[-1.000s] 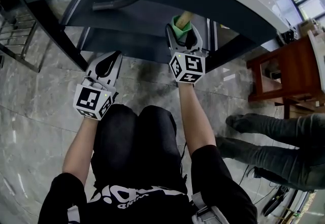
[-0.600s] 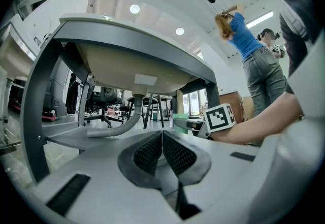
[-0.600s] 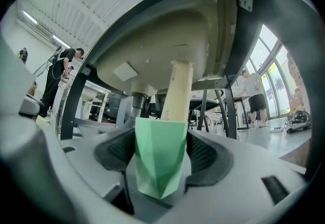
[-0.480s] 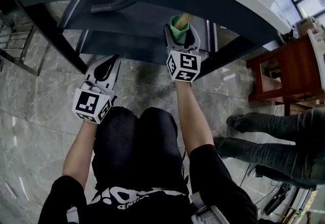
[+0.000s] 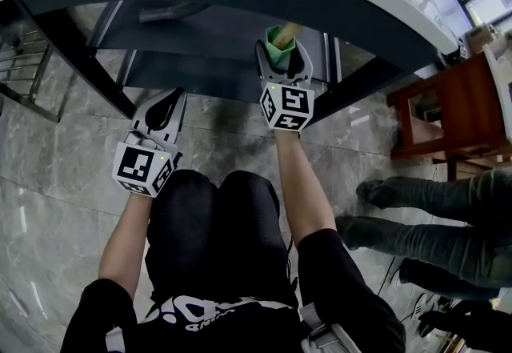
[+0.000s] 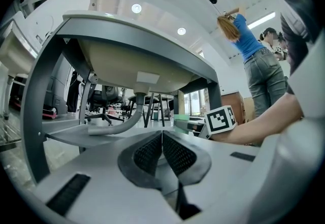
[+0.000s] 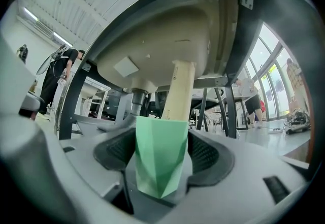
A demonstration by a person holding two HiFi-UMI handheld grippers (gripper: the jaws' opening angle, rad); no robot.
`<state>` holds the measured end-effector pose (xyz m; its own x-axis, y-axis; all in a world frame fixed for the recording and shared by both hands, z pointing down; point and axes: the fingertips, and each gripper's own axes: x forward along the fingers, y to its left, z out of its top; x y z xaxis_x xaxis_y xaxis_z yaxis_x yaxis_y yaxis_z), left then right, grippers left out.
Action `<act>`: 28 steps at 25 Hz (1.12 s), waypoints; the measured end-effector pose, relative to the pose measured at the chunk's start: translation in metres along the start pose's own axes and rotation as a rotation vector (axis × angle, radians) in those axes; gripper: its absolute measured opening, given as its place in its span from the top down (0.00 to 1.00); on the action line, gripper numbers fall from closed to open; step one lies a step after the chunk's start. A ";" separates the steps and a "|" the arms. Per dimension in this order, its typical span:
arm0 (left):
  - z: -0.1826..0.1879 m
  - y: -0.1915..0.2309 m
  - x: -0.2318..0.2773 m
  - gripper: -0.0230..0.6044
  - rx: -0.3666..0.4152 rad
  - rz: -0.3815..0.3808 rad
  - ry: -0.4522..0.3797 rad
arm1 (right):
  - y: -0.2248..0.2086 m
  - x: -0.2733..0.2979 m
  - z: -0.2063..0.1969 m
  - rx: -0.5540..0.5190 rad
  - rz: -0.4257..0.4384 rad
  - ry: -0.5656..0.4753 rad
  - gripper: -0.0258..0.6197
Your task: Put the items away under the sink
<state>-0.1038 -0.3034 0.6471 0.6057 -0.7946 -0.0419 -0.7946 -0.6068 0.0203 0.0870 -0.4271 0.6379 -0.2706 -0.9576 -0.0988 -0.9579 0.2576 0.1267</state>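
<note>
The right hand-held gripper [image 5: 282,55] pinches a green cup [image 7: 158,159] with a wooden stick [image 7: 179,91] standing upright in it, its long axis vertical. In the head view the shelf [image 5: 208,35] under the sink [image 7: 157,40] lies at twelve o'clock from the cup, close ahead. The left hand-held gripper [image 6: 162,149], pressed together and empty, sits at eight o'clock, farther from the shelf.
</note>
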 end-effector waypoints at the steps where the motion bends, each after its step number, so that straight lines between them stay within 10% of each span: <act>1: 0.000 0.000 0.000 0.93 0.000 0.000 -0.001 | 0.000 0.000 0.000 -0.001 0.001 -0.001 0.46; 28: 0.004 -0.008 -0.012 0.93 0.017 0.022 0.005 | 0.032 -0.066 0.006 0.040 0.080 0.048 0.38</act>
<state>-0.1049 -0.2894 0.6438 0.5883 -0.8078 -0.0370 -0.8082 -0.5889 0.0043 0.0734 -0.3543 0.6427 -0.3421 -0.9387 -0.0428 -0.9368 0.3372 0.0930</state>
